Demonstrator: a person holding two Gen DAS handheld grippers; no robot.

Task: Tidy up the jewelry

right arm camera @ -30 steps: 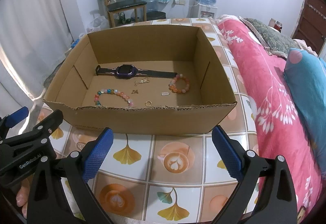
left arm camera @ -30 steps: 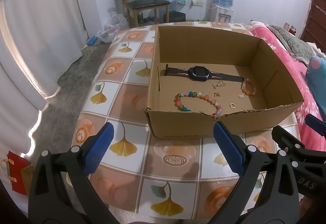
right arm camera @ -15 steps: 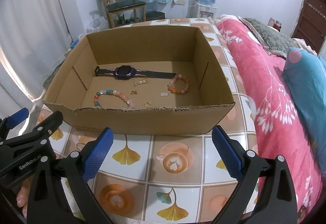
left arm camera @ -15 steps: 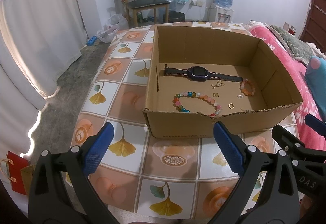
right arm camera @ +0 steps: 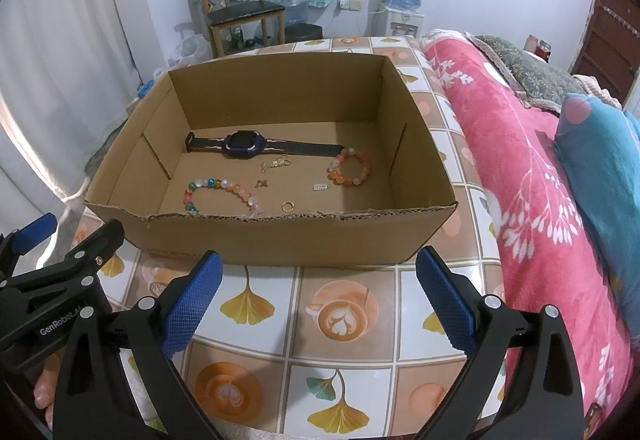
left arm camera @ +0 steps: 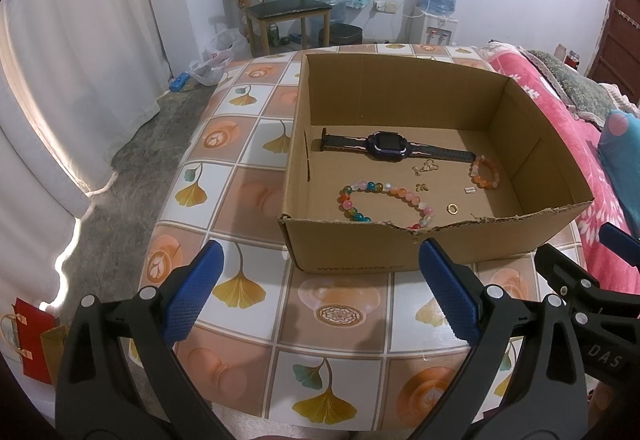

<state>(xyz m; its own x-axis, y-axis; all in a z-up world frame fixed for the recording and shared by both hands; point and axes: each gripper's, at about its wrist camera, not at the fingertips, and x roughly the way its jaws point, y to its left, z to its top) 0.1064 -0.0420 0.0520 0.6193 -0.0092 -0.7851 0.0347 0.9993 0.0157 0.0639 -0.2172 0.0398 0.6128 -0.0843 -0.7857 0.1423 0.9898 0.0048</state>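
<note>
While both grippers hang short of the cardboard box (left arm camera: pixel 352 252), with nothing between the pads, the risks lie ahead. The left gripper (left arm camera: pixel 320 296) has its jaws released wide, and so does the right gripper (right arm camera: pixel 316 298); both hover over the tiled desk (right arm camera: pixel 340 316) just outside the near wall.

All the jewelry lies on the box floor: a dark watch (right arm camera: pixel 244 145) across the back, a multicolored bead bracelet (left arm camera: pixel 384 200) near the front wall, an orange bead bracelet (right arm camera: pixel 350 169) to the right, and between them a gold ring (right arm camera: pixel 287 205), a small silver tag (right arm camera: pixel 319 187), a tiny butterfly charm (right arm camera: pixel 262 183) and what may be a short chain or clasp (right arm camera: pixel 276 163), too small to tell.

The torn front rim stands between the jaws and the pieces, so a low reach could catch the wall and shove the light box. The ring and tag are flat and tiny; broad pads could slide over them or flick them aside. Beads may roll out of a loose pinch.

Against a second ago, the box sits slightly farther off in both views; the jaws and the jewelry are unchanged.
</note>
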